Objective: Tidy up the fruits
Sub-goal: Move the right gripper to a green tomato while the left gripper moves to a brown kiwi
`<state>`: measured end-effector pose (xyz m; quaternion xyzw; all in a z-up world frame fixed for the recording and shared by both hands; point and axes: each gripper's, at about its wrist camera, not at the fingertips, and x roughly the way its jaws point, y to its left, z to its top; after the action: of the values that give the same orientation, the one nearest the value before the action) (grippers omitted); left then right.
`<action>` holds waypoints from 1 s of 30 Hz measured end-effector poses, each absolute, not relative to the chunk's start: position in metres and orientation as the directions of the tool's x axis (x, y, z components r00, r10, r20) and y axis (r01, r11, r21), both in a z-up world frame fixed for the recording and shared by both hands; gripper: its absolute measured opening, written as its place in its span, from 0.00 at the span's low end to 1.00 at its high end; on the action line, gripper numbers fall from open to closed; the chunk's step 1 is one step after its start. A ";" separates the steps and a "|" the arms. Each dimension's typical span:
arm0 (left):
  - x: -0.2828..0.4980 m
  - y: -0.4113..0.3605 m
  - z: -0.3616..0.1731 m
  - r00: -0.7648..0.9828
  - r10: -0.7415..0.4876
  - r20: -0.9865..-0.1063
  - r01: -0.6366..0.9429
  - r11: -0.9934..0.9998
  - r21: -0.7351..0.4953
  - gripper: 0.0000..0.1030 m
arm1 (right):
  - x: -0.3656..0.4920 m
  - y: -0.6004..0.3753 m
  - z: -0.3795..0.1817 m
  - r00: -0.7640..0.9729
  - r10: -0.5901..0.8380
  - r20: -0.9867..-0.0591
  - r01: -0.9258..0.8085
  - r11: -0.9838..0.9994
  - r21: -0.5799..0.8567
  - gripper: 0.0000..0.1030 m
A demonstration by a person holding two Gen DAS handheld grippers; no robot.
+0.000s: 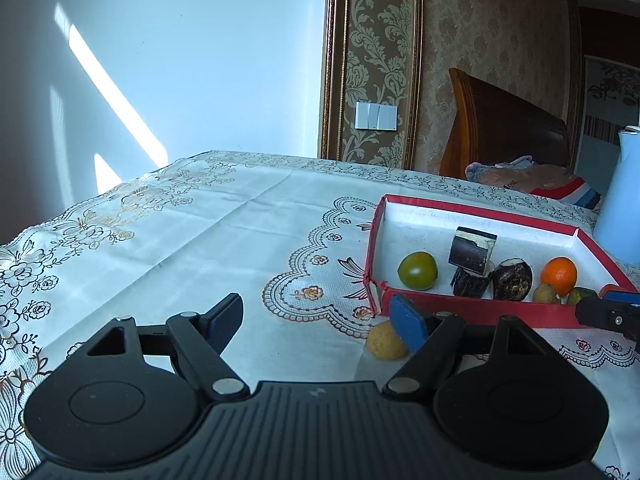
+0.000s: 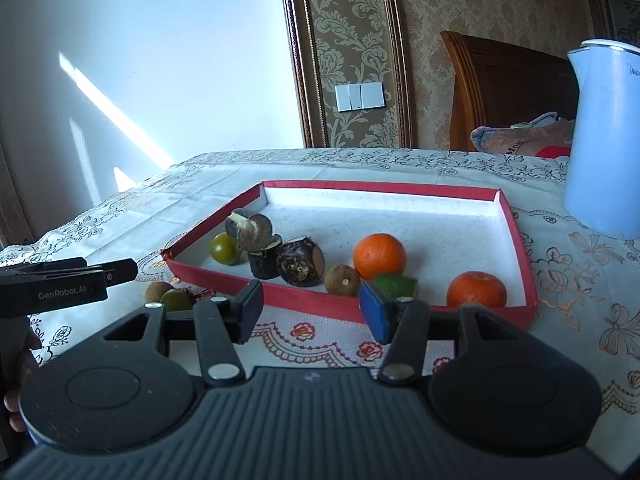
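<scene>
Hovering low over the tabletop (image 1: 224, 216), the left gripper (image 1: 320, 320) has its fingers (image 1: 230, 320) spread wide with nothing between them; a small tan round fruit (image 1: 386, 340) lies on the cloth just behind its right finger, outside the red box (image 2: 304, 298). The right gripper (image 2: 312, 310) sits before the near wall of that box, its fingers (image 2: 250, 308) parted and empty.

Inside the shallow, white-lined box are the fruits: a green one (image 2: 225, 248) near the left corner, three dark, rough-skinned cut pieces (image 2: 298, 266) clustered beside it, a small brown fruit (image 2: 342, 280), a green fruit (image 2: 396, 286) just behind the right gripper's blue pad, and two oranges (image 2: 379, 256), one further in and one close to the near wall at the right. Outside the box, by its left corner, a brown fruit and a greenish one (image 2: 176, 300) rest touching on the cloth. A pale blue kettle (image 2: 604, 140) stands at the far right of the tabletop.
</scene>
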<state>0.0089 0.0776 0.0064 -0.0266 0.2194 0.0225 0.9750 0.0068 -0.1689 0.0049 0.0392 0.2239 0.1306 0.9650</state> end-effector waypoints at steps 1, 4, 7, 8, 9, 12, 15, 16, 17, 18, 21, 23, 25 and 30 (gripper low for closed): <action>0.008 0.080 0.006 0.903 0.032 -0.428 -0.057 0.997 -0.046 0.78 | 0.006 -0.165 0.003 0.861 0.274 -0.429 -0.242 0.962 0.128 0.50; 0.006 0.086 0.006 0.903 0.027 -0.430 -0.056 0.997 -0.054 0.78 | 0.003 -0.158 0.000 0.851 0.285 -0.441 -0.259 0.959 0.119 0.50; 0.006 0.090 0.005 0.897 0.025 -0.442 -0.056 0.997 -0.056 0.78 | 0.000 -0.153 -0.002 0.845 0.292 -0.449 -0.271 0.956 0.111 0.50; 0.006 0.091 0.004 0.895 0.019 -0.446 -0.050 0.997 -0.059 0.78 | -0.001 -0.153 -0.002 0.839 0.297 -0.455 -0.276 0.954 0.114 0.50; 0.005 0.092 0.004 0.894 0.012 -0.448 -0.044 0.997 -0.062 0.78 | -0.003 -0.152 -0.003 0.836 0.302 -0.458 -0.281 0.953 0.116 0.50; 0.003 0.093 0.003 0.890 -0.021 -0.455 -0.006 0.998 -0.058 0.78 | -0.007 -0.151 -0.005 0.830 0.309 -0.465 -0.290 0.950 0.114 0.50; 0.000 0.092 0.003 0.892 -0.033 -0.451 0.016 0.999 -0.042 0.78 | -0.005 -0.145 -0.005 0.819 0.323 -0.473 -0.310 0.945 0.109 0.50; -0.002 0.093 0.003 0.894 -0.024 -0.447 0.008 0.999 -0.039 0.78 | -0.004 -0.142 -0.006 0.811 0.332 -0.481 -0.320 0.941 0.110 0.50; -0.002 0.094 0.003 0.894 -0.019 -0.447 0.001 0.999 -0.040 0.78 | -0.002 -0.138 -0.007 0.804 0.341 -0.488 -0.329 0.938 0.113 0.50; -0.002 0.096 0.003 0.893 -0.014 -0.450 -0.008 0.999 -0.048 0.78 | 0.000 -0.133 -0.008 0.794 0.355 -0.493 -0.344 0.932 0.117 0.50; 0.000 0.101 0.002 0.886 -0.002 -0.463 -0.032 0.997 -0.065 0.78 | 0.004 -0.118 -0.006 0.789 0.379 -0.483 -0.384 0.918 0.093 0.50; 0.002 0.102 0.001 0.880 0.008 -0.474 -0.045 0.997 -0.066 0.78 | 0.009 -0.108 -0.006 0.777 0.389 -0.494 -0.405 0.911 0.080 0.50; 0.004 0.102 0.000 0.875 0.010 -0.484 -0.048 0.997 -0.066 0.78 | 0.018 -0.098 -0.009 0.758 0.399 -0.516 -0.417 0.905 0.087 0.50; 0.006 0.105 -0.003 0.867 0.001 -0.498 -0.049 0.995 -0.082 0.78 | 0.030 -0.085 -0.012 0.742 0.400 -0.538 -0.421 0.902 0.090 0.50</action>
<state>0.0063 0.1054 -0.0026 -0.0460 0.2576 0.0130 0.9651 0.0296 -0.0853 -0.0115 -0.0187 0.2841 0.2202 0.9330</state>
